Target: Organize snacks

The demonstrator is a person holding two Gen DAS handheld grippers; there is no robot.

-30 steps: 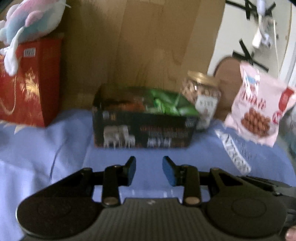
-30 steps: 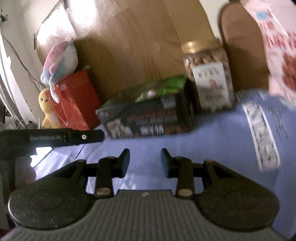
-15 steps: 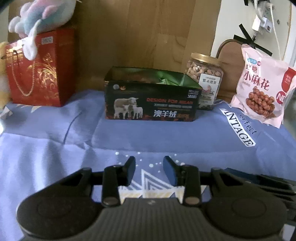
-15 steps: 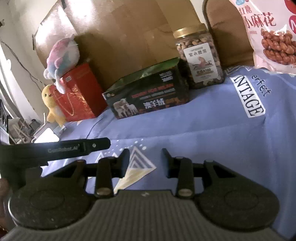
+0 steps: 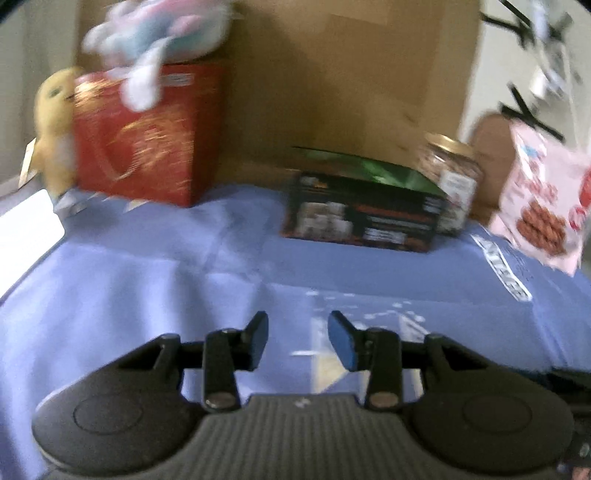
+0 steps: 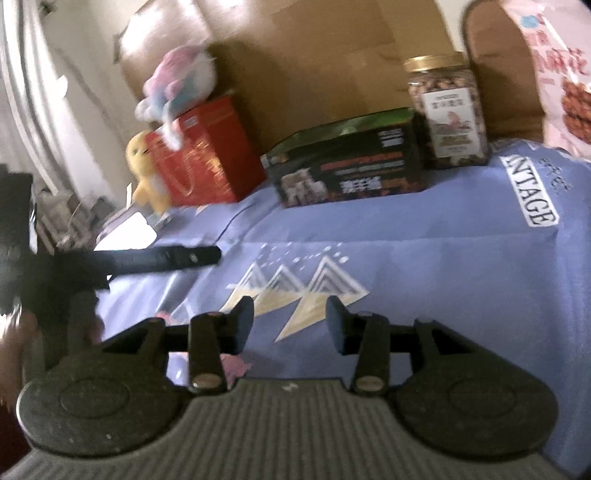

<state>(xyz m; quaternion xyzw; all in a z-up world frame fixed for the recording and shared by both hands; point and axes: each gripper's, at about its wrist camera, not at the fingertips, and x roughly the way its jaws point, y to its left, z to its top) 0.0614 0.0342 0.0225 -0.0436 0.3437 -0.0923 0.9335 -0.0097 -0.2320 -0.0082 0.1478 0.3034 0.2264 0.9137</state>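
Note:
A black open-top box with green packets inside stands at the back of the blue cloth. A gold-lidded jar of nuts sits right beside it. A pink snack bag leans further right. My left gripper hovers over bare cloth well short of the box, jaws apart with nothing between them. My right gripper is also empty over the cloth's mountain print, and its jaws are opening. The left tool's black body shows at the left of the right wrist view.
A red gift bag topped by a pastel plush toy stands at back left, a yellow plush beside it. A brown cardboard panel backs the scene. A white sheet lies at the cloth's left edge.
Both grippers have pulled back from the box and jar, which now look smaller and farther. The left view has swung left, showing more of the red bag. The right jaws stand wider.

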